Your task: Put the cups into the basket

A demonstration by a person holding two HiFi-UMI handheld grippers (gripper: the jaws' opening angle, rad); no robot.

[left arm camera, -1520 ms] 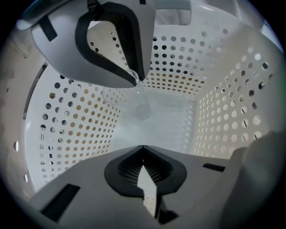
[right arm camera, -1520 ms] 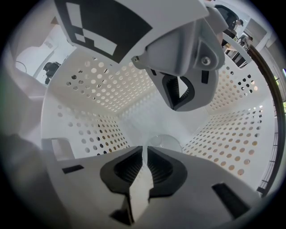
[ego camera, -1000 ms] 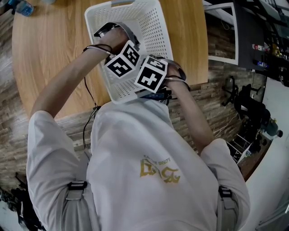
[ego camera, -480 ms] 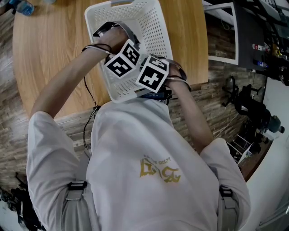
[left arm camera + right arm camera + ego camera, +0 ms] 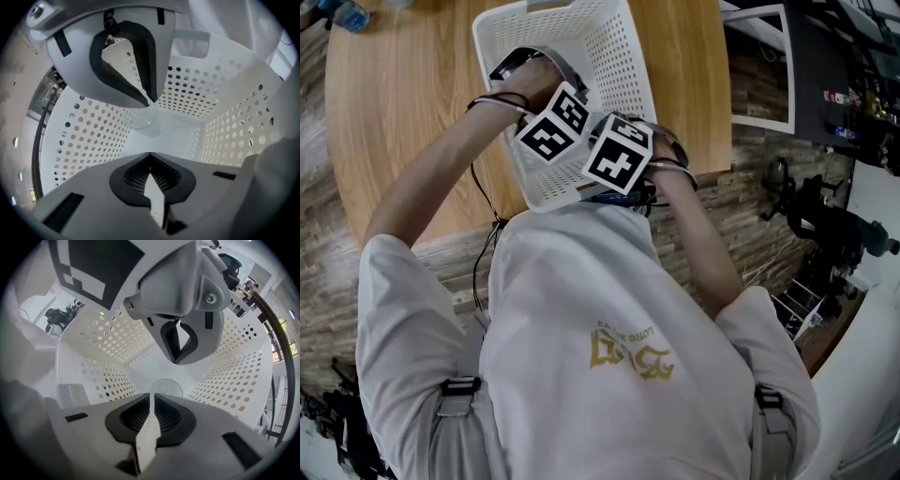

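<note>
A white perforated basket (image 5: 619,56) stands on the round wooden table (image 5: 403,112). On its floor stands one clear cup (image 5: 140,119), which also shows in the right gripper view as the same cup (image 5: 166,387). Both grippers are held together down inside the basket's near end, and their marker cubes (image 5: 581,136) touch side by side. My left gripper (image 5: 150,127) is open, with the cup beyond its tips and nothing between the jaws. My right gripper (image 5: 165,378) is open too, above the cup and apart from it.
The basket's walls (image 5: 234,380) close in on both grippers. A blue bottle (image 5: 342,17) lies at the table's far left edge. Dark equipment and stands (image 5: 825,225) fill the floor to the right of the table.
Hardly anything: the hands, cubes and basket have crept a few pixels to the left. Both grippers stay open inside the basket.
</note>
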